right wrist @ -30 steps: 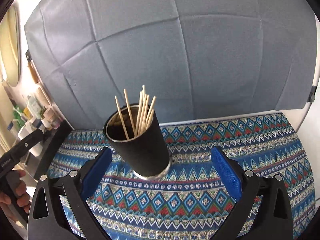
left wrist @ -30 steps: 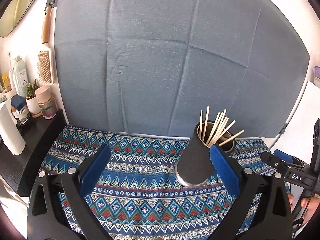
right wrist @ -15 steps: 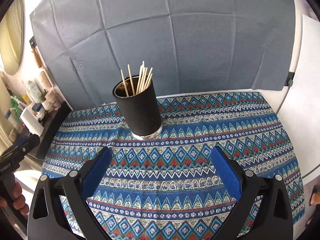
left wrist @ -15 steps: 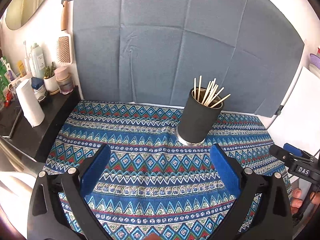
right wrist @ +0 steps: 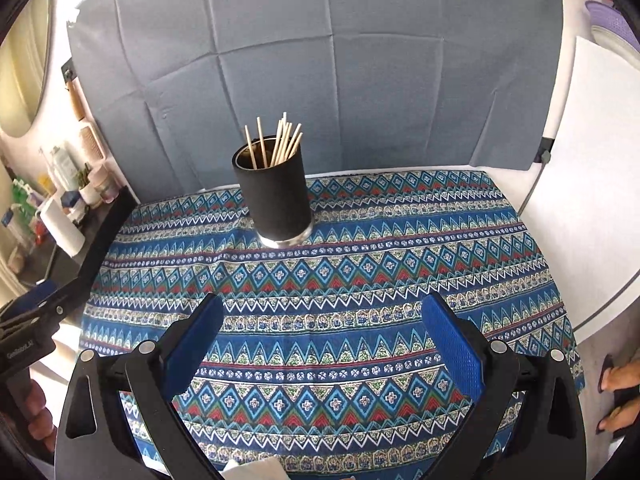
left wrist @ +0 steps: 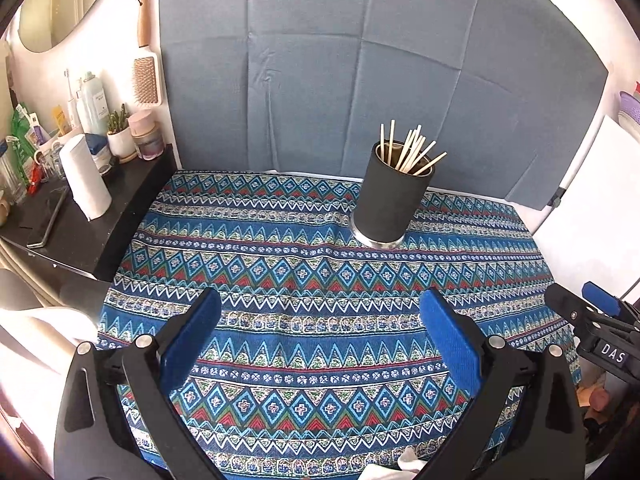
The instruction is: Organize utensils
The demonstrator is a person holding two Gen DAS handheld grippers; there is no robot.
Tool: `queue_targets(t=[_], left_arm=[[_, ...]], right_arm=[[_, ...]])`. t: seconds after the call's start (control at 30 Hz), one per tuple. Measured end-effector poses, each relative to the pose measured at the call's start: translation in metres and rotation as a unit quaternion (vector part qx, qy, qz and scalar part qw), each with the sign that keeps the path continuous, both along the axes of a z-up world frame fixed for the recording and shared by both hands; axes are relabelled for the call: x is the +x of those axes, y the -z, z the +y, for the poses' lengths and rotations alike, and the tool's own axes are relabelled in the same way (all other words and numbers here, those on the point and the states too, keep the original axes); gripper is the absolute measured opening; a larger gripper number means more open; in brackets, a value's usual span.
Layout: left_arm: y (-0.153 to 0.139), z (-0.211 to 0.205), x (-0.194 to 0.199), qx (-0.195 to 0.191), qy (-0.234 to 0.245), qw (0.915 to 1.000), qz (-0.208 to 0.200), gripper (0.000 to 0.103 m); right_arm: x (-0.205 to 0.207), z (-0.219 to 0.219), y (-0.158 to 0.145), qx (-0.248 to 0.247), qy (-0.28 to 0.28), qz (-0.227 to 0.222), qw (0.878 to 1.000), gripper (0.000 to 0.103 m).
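Both tongs, left tongs (left wrist: 320,332) and right tongs (right wrist: 322,336), hang wide open and empty near the tabletop's (left wrist: 280,280) front edge, every stick (left wrist: 408,152) apparently gathered upright in the black holder (left wrist: 390,200) toward the back edge.

Home setting, likely bedroom or bathroom corner turned recording spot. Black side shelf (left wrist: 86,224) at tabletop's left edge crowded with toiletries: lotion bottle (left wrist: 93,102), jar (left wrist: 146,140), small potted cactus (left wrist: 119,136), paper towel roll (left wrist: 85,178). Hairbrush (left wrist: 146,76) hangs on white wall beside mirror (left wrist: 60,4). Patterned tablecloth (left wrist: 320,280), grey fabric backdrop (left wrist: 360,60) behind.
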State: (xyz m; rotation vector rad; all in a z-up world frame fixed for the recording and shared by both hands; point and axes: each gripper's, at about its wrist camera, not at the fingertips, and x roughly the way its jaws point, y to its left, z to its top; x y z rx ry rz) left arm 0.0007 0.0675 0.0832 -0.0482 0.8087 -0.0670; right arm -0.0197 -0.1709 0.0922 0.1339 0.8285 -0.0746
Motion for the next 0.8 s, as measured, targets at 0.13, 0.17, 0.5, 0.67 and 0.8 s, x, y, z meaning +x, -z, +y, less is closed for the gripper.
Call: queue_targets(t=[0.13, 0.17, 0.5, 0.67, 0.8], left_arm=[[-0.003, -0.007, -0.003, 0.014, 0.01, 0.9998, -0.007, 0.097], [-0.003, -0.008, -0.003, 0.012, 0.012, 0.9998, -0.006, 0.097], [-0.004, -0.017, -0.013, 0.024, 0.017, 0.9996, -0.005, 0.097], [-0.005, -0.015, -0.016, 0.023, 0.01, 0.9997, -0.005, 0.097], [-0.003, -0.013, -0.018, 0.018, 0.005, 0.9998, 0.001, 0.097]], right_arm=[[-0.007, 0.006, -0.004, 0.004, -0.012, -0.002, 1.0, 0.095], [-0.008, 0.007, -0.004, 0.001, -0.011, -0.002, 1.0, 0.095], [-0.016, 0.002, -0.001, -0.003, 0.0, 0.017, 1.0, 0.095], [-0.017, 0.003, -0.001, -0.006, 0.003, 0.022, 1.0, 0.095], [-0.017, 0.005, -0.001, -0.004, -0.003, 0.024, 1.0, 0.095]])
